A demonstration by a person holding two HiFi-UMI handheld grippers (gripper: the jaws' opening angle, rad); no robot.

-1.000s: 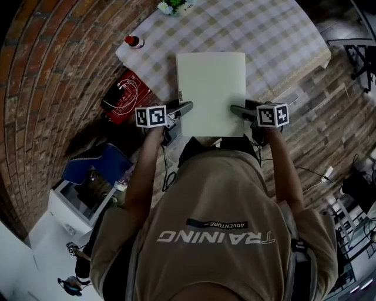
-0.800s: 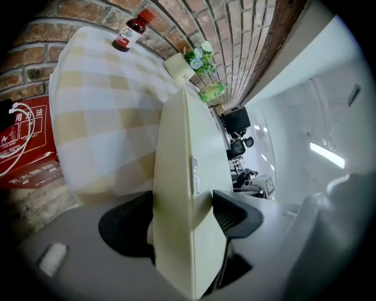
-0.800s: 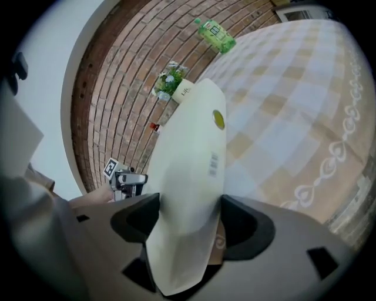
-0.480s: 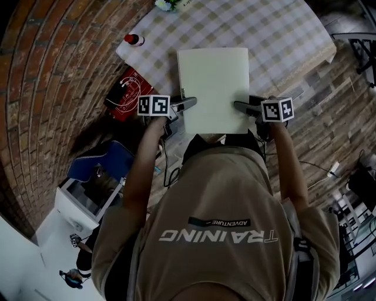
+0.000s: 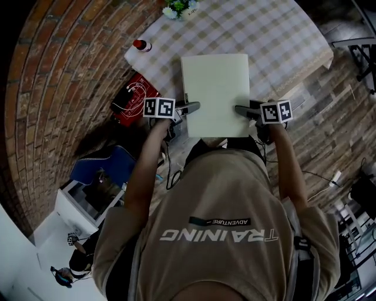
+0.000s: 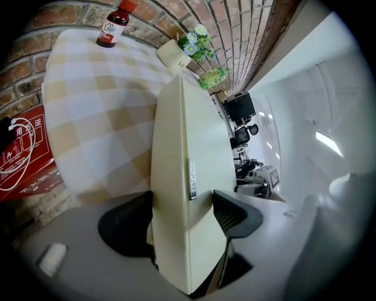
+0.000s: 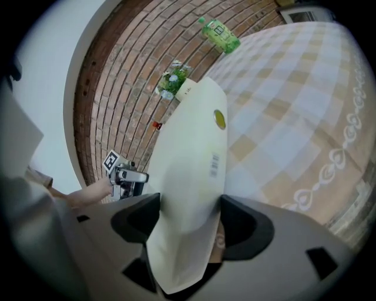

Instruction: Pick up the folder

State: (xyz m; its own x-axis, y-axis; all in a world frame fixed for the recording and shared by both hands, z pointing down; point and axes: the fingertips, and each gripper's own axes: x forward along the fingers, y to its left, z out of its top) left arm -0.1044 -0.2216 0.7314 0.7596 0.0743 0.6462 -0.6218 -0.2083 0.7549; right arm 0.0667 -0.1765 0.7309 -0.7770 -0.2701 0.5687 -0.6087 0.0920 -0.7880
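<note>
"Cream thing near your chest — what is it?"

"My folder (image 5: 216, 94). My left gripper (image 5: 194, 107) pinches one side edge and my right gripper (image 5: 239, 109) pinches the other, so it won't tip."

"Where is it?"

"Up off the cloth, I think — over the near edge of the checked table (image 5: 282, 35). Farther off stand a red bottle (image 5: 139, 44) and flowers (image 5: 179, 8)."

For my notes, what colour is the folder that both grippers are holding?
The folder is a plain pale cream, and it shows best in the head view.
</note>
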